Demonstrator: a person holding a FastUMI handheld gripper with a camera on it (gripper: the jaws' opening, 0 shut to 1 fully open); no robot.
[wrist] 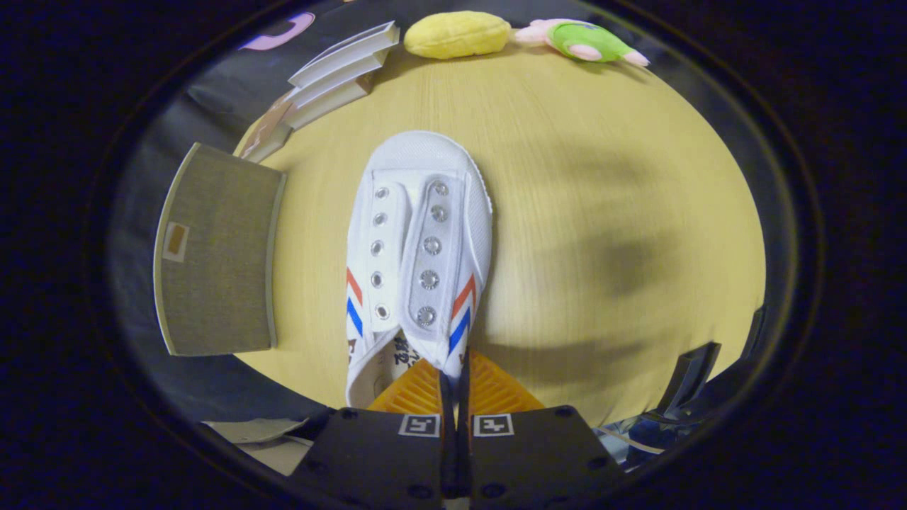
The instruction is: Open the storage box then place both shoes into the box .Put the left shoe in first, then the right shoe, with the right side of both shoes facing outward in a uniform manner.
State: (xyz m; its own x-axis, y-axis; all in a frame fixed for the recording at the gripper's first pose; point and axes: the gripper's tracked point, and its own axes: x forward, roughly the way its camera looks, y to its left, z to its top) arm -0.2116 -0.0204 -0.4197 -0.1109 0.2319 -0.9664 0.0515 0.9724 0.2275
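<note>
— Spanning the whole scene is the tabletop (567, 142); what sits on it?
— A grey storage box (216, 248) lies left of 1 white shoe (418, 248), toe pointing away. The tool (453, 382) is pinching the shoe's heel-side edge, fingers nearly together.

Bright overhead light, soft shadows on table (602, 212) (fisheye-warped edges), sharp centre.
</note>
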